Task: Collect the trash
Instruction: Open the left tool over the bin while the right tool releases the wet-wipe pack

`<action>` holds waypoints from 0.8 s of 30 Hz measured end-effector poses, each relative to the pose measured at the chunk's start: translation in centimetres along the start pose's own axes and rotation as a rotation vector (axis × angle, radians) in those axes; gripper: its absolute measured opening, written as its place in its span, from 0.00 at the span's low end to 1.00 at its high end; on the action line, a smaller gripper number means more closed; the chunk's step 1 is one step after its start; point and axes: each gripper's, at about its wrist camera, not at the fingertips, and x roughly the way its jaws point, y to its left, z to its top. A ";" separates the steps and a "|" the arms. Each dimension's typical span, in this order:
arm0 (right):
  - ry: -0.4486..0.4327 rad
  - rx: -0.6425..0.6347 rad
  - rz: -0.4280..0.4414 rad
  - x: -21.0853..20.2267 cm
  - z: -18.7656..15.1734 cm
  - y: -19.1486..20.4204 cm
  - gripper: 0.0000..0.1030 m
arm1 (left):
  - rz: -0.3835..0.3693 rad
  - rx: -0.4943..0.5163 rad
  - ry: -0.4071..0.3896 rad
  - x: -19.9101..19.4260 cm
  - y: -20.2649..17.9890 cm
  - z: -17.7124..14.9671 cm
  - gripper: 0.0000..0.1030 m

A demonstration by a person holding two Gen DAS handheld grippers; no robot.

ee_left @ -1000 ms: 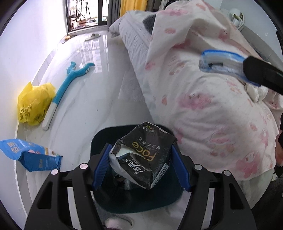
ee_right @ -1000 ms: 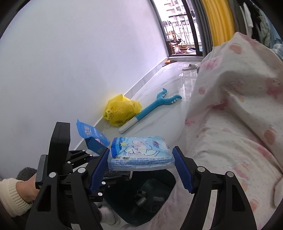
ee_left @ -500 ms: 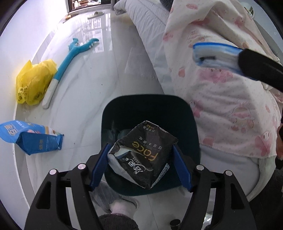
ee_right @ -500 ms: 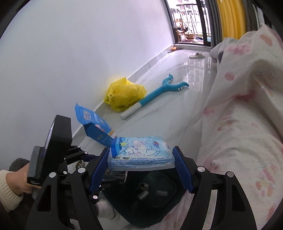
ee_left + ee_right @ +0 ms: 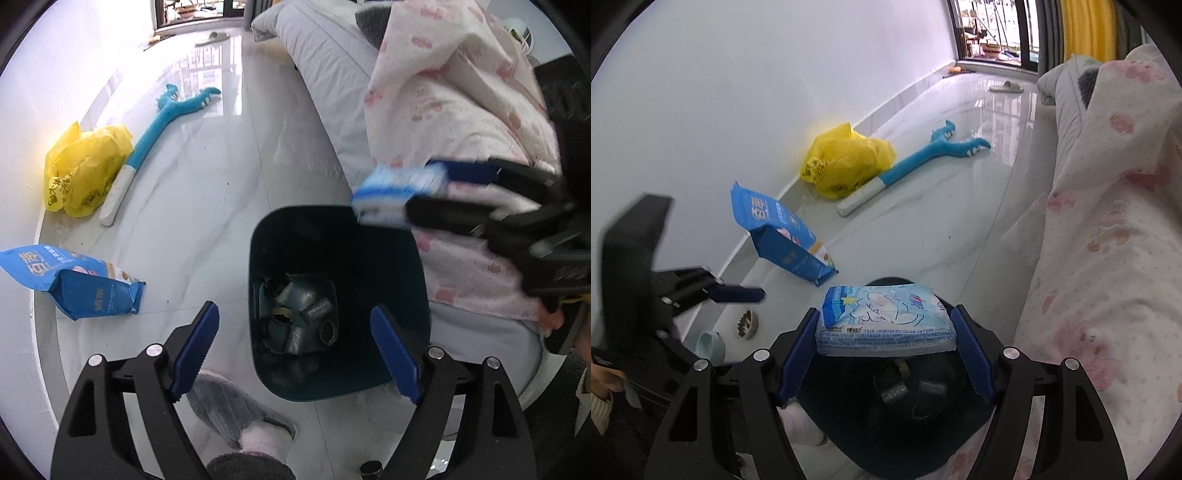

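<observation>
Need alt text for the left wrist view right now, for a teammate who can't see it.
The left gripper, its jaws just opened with nothing between them, hangs over a dark teal bin with trash at the bottom. At right, the right gripper holds a blue-and-white packet above the bin's rim. A blue bag and a yellow bag lie on the white floor.

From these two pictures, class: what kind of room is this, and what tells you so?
Most likely a bedroom at home: a bed under a pink-printed quilt, a glossy tiled floor, and a slipper near the balcony door.

Dark teal bin (image 5: 413,266), yellow bag (image 5: 79,173), blue pouch (image 5: 79,288), pink-printed white quilt (image 5: 454,110).
</observation>
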 end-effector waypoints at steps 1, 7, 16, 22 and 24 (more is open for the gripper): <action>0.007 0.000 -0.003 0.3 0.1 0.2 0.71 | 0.001 -0.001 -0.010 -0.3 0.1 0.1 0.84; 0.076 -0.004 -0.026 2.8 -0.5 0.5 0.71 | 0.012 -0.015 -0.087 -2.3 0.9 0.3 0.84; 0.183 -0.032 -0.079 6.4 -1.5 1.3 0.71 | 0.003 -0.012 -0.221 -5.3 0.9 0.7 0.84; 0.231 -0.059 -0.121 7.8 -2.2 1.7 0.71 | -0.024 0.003 -0.327 -7.4 0.3 1.1 0.84; 0.245 -0.060 -0.132 8.0 -2.4 1.6 0.71 | -0.037 -0.003 -0.361 -8.1 0.2 1.3 0.84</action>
